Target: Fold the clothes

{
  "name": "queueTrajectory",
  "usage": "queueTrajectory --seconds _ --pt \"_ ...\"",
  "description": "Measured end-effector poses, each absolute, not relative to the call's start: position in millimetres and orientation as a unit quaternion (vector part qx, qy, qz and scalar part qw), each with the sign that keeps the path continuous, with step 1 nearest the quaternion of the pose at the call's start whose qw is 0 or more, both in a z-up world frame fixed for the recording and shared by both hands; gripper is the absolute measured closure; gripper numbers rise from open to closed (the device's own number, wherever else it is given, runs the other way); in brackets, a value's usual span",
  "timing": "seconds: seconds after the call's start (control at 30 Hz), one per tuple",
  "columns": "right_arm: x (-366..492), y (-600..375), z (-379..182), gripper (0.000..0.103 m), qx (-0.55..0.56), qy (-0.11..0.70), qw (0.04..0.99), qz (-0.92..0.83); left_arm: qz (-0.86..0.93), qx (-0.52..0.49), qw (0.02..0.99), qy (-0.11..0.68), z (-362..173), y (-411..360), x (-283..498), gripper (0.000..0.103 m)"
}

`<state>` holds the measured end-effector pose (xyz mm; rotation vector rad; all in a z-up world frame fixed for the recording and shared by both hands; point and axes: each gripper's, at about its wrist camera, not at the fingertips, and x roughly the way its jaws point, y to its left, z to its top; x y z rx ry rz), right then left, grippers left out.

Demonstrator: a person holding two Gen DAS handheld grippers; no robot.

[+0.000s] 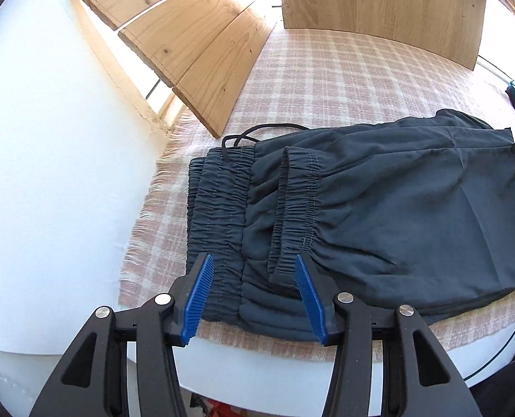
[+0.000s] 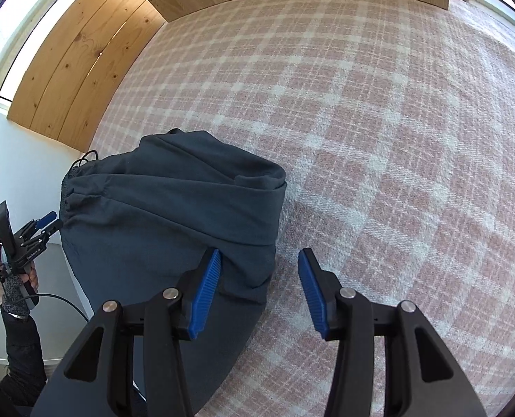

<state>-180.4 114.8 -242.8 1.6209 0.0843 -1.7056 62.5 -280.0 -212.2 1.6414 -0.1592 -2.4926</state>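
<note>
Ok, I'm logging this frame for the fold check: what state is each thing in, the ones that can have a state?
left gripper: open, above the waistband end, gripping nothing.
right gripper: open, at the folded edge of the trousers, gripping nothing.
dark trousers: folded over, lying flat on the blanket, elastic cuff resting beside the waistband.
drawstring: loose, trailing onto the blanket.
checked blanket: spread flat.

Sunlit white wall (image 1: pixel 49 139) — wooden planks (image 1: pixel 195 45), pink plaid blanket (image 2: pixel 361 121).
</note>
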Motion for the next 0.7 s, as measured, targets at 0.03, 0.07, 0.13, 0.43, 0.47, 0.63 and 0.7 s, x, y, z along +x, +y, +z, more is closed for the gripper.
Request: queueTrajectory --seconds 0.03,0.07,0.13,0.43,0.47,0.63,0.7 --pt "-183.5 113.5 -242.6 0.057 0.636 0.028 0.386 -0.667 -0.835 0.543 0.069 -0.059 -207.9 -274.2 66.1 0.053" --pt "-186.4 112.1 -242.6 0.057 0.637 0.025 0.389 -0.665 -0.837 0.539 0.063 -0.066 -204.1 -268.4 69.3 0.049" --pt "-189.7 105.4 -244.9 0.057 0.640 0.022 0.398 -0.656 -0.836 0.539 0.062 -0.084 -200.8 -257.0 72.7 0.050" --pt "-202.3 100.1 -259.6 0.073 0.653 -0.014 0.415 -0.633 -0.850 0.509 -0.108 -0.082 -206.2 -98.9 88.2 0.050" --pt "-202.9 99.9 -259.2 0.073 0.655 -0.006 0.413 -0.632 -0.848 0.506 -0.129 -0.086 -208.7 -75.1 88.1 0.050" --pt "-209.4 100.0 -258.8 0.065 0.667 0.000 0.404 -0.626 -0.835 0.493 -0.205 -0.136 -227.8 25.7 86.4 0.050" --pt "-210.1 100.9 -258.3 0.064 0.669 0.002 0.407 -0.622 -0.827 0.489 -0.224 -0.164 -234.9 56.2 89.9 0.050"
